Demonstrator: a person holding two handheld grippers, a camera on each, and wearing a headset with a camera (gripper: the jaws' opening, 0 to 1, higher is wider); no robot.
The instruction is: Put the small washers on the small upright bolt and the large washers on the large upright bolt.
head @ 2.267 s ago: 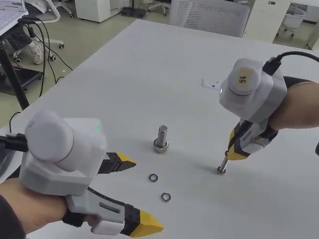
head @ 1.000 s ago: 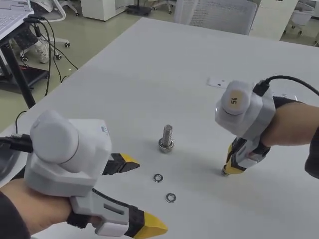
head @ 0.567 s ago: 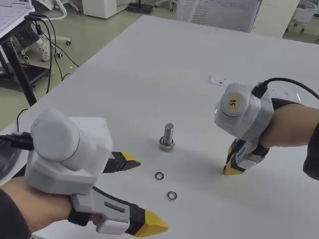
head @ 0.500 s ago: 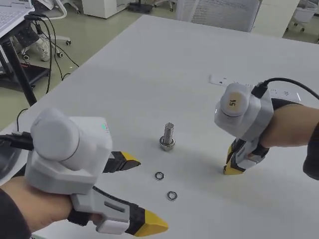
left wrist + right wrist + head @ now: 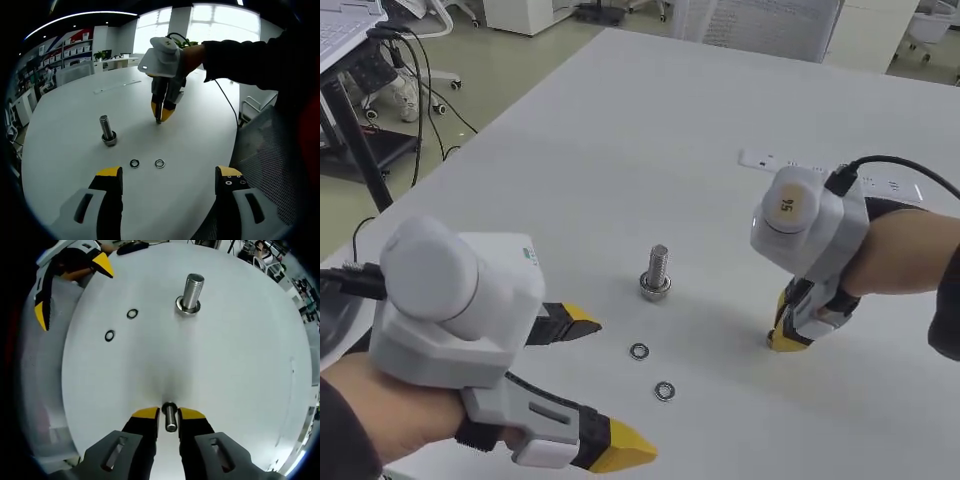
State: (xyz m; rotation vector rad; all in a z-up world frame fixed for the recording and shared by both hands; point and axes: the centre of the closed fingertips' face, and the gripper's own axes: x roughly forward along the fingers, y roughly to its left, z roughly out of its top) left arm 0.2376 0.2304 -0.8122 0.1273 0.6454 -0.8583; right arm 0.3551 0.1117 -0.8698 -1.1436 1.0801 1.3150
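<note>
Down on the white table [image 5: 620, 130], the head view has the left gripper [image 5: 605, 385] low at the near edge, its yellow-tipped jaws spread wide and holding nothing. Just beyond those tips lie the first small washer [image 5: 639, 351] and the second small washer [image 5: 664, 390], flat and apart from each other. The large bolt [image 5: 657, 272] stands upright a little farther back, with a wider collar at its foot. Off to the right, the right gripper [image 5: 788, 340] points steeply down, tips at the tabletop and drawn close together. A flat white strip [image 5: 820, 172] lies on the table behind it.

Next, the left gripper view looks out between its own parted jaws [image 5: 169, 175]. The first small washer [image 5: 134, 163] and the second small washer [image 5: 160, 163] sit side by side just ahead. The large bolt [image 5: 106, 131] stands to the left beyond them. The right gripper [image 5: 161, 116] hangs tip-down farther back, held by an arm in a dark sleeve [image 5: 235, 55].

Finally, the right gripper view shows its jaws [image 5: 169, 415] clamped on the small bolt [image 5: 170, 419], which sits between the yellow tips. The large bolt [image 5: 191, 292] stands well ahead. The first small washer [image 5: 132, 314] and the second small washer [image 5: 109, 335] lie to its left, near the left gripper [image 5: 72, 290].
</note>
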